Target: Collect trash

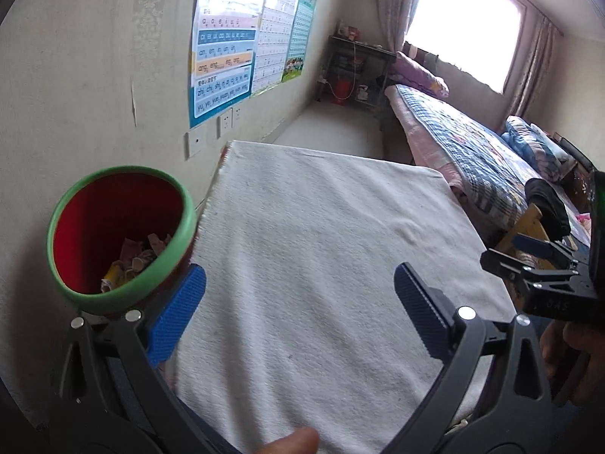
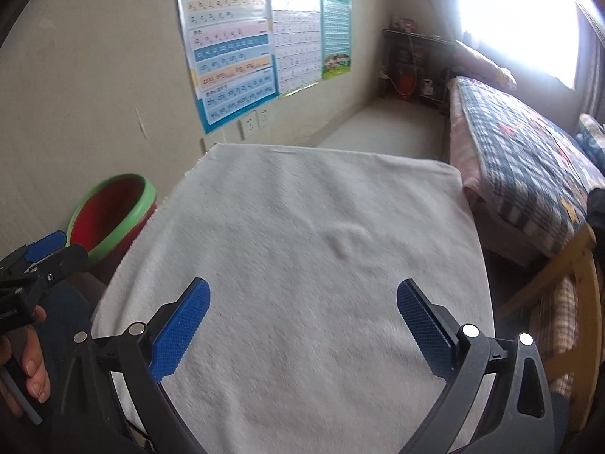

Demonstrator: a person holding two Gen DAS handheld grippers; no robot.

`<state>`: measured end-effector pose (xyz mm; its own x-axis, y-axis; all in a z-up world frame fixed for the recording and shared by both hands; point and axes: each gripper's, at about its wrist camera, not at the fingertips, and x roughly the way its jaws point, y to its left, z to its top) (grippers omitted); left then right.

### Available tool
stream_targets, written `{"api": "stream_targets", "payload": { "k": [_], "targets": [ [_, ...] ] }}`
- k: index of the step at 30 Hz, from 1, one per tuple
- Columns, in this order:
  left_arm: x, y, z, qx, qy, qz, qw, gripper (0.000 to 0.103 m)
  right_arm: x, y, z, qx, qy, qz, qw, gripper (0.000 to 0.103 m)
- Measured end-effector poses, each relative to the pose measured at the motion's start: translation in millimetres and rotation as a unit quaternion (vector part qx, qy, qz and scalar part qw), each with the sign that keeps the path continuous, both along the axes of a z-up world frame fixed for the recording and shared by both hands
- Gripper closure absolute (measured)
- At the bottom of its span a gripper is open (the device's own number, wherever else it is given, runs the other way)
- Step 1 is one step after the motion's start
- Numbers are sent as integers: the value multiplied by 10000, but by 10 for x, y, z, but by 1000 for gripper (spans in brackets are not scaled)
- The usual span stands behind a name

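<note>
A red bin with a green rim (image 1: 124, 295) stands left of the table by the wall; crumpled wrappers and paper (image 1: 136, 259) lie inside it. It also shows in the right wrist view (image 2: 113, 219). My left gripper (image 1: 298, 310) is open and empty above the white cloth-covered table (image 1: 321, 234), its left finger close to the bin's rim. My right gripper (image 2: 302, 321) is open and empty above the same table (image 2: 302, 227). The right gripper shows at the right edge of the left wrist view (image 1: 544, 265). I see no trash on the cloth.
A wall with posters (image 2: 230, 45) and sockets lies left and ahead. A bed with a checked quilt (image 2: 529, 151) stands to the right. A wooden chair (image 2: 567, 283) sits at the table's right side. A dark shelf (image 1: 355, 72) stands at the far end of the floor.
</note>
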<state>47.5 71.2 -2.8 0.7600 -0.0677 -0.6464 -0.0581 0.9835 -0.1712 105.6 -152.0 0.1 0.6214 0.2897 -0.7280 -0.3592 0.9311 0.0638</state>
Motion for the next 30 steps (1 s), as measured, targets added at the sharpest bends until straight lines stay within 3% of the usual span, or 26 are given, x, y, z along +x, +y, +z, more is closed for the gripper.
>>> {"api": "stream_targets", "payload": {
  "k": [3,10,15,30],
  "targets": [
    [-10,-98,-61,189,50,-82,9998,6,-96,-110,-43,74,-59,-155,9998,7],
    [11,-184,-129,157,18,-219,9996,6,-183,-240,-38,115,-465,-429,9979,7],
    [74,-155,-201,31,108,-153,9998,6,-141,-270,-121,187,-329,-531,9979,7],
    [129,-231,-271,234,151,-74,9996,6,-110,-339,-219,157,-296,-743,9967,7]
  ]
}}
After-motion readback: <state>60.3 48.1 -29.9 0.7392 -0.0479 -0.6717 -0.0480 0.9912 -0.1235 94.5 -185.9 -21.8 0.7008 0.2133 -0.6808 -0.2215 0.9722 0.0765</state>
